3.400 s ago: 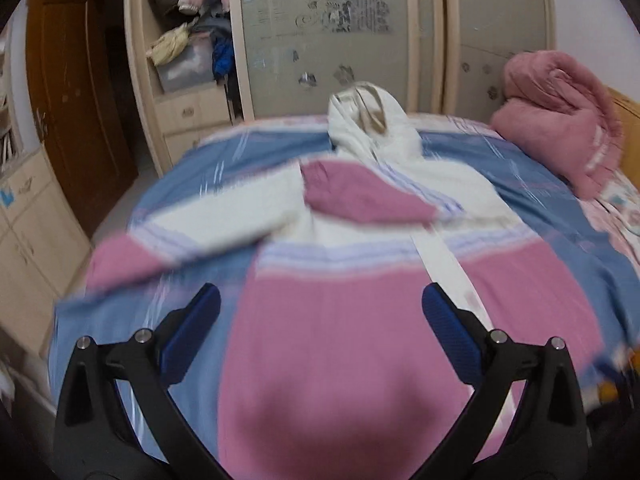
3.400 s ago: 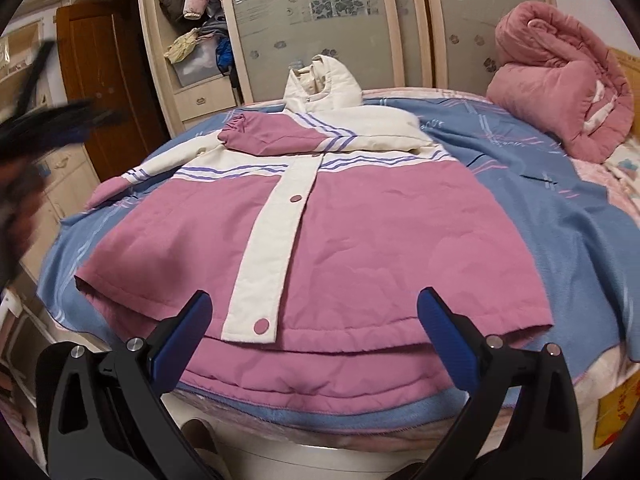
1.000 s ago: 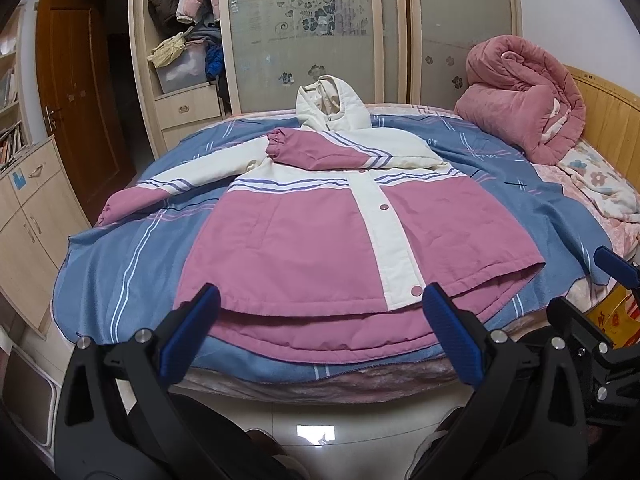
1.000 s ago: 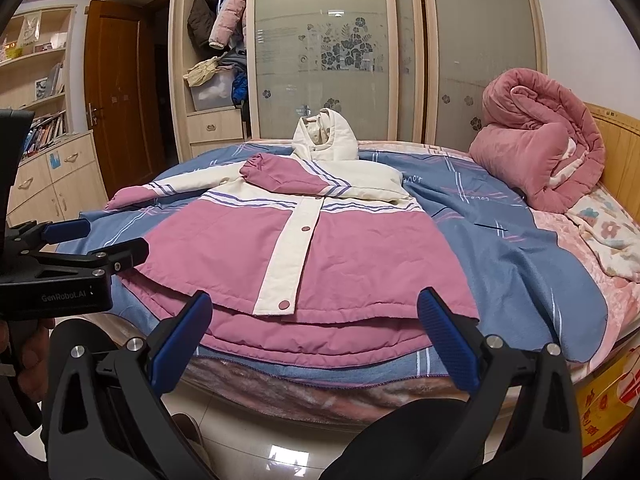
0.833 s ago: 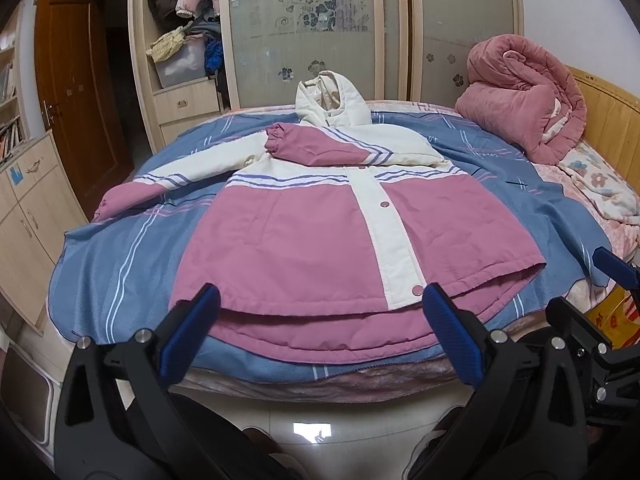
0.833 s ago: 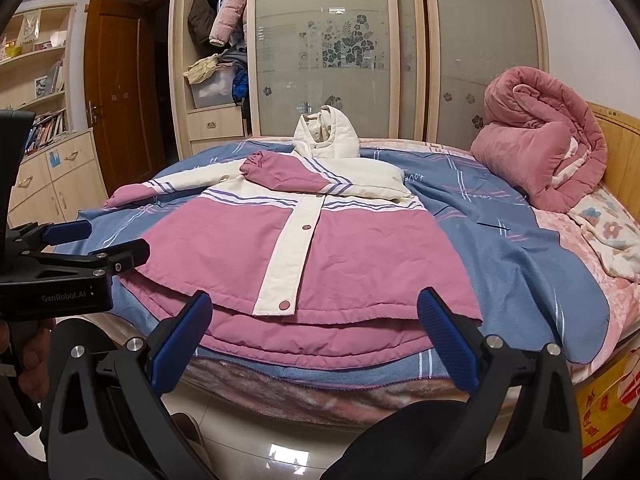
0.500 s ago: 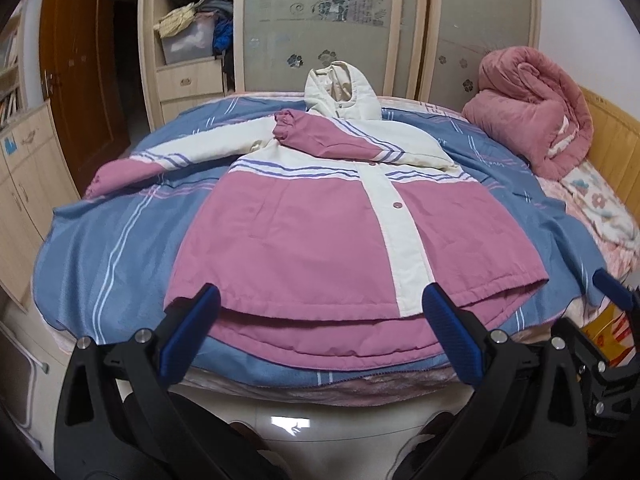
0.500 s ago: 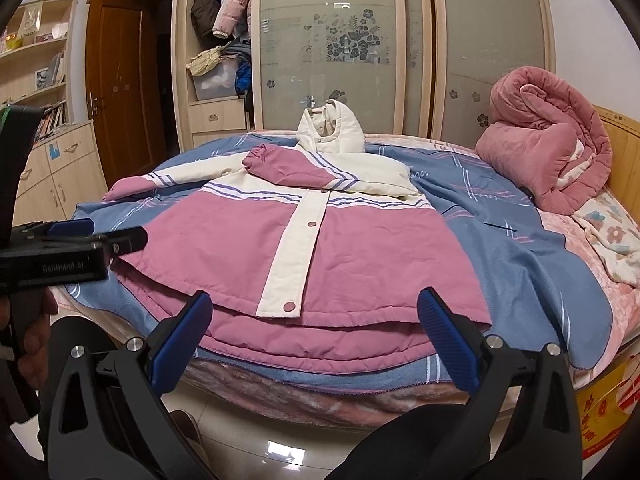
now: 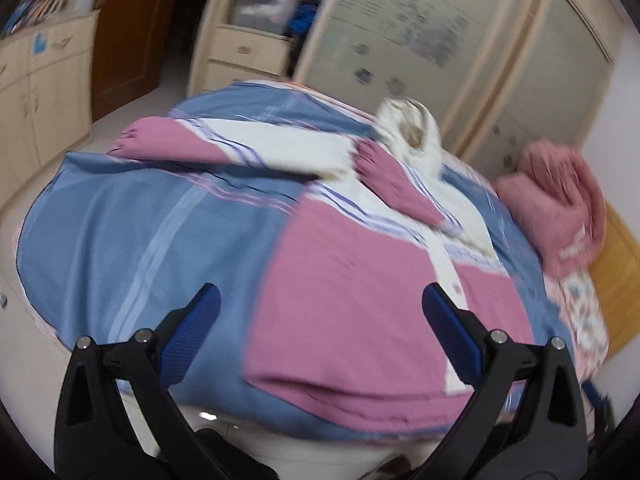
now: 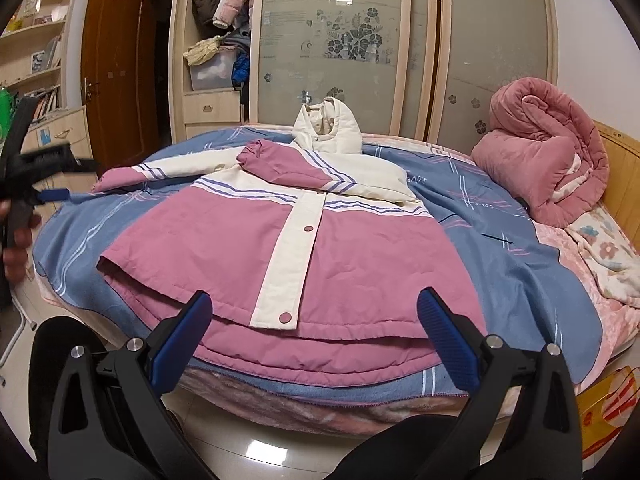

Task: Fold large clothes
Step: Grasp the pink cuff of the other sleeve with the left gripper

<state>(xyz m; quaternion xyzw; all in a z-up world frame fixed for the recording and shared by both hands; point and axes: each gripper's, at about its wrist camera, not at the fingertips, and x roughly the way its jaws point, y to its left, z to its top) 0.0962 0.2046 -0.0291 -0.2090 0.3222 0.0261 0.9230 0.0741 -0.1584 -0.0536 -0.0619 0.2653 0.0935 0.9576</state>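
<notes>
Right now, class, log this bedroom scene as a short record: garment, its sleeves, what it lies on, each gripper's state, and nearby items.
garment: pink and cream hooded coat, front up, snapped shut, hood toward the wardrobe
sleeves: one folded across the chest; the other stretched out sideways
surface: blue striped sheet on the bed
left gripper: open, empty, above the bed edge
right gripper: open, empty, near the hem
nearby: rolled pink quilt

A blue striped bed [image 10: 500, 240] carries a pink-and-cream hooded coat [image 10: 320, 248]; a rolled pink quilt [image 10: 548, 168] lies right of the coat.
</notes>
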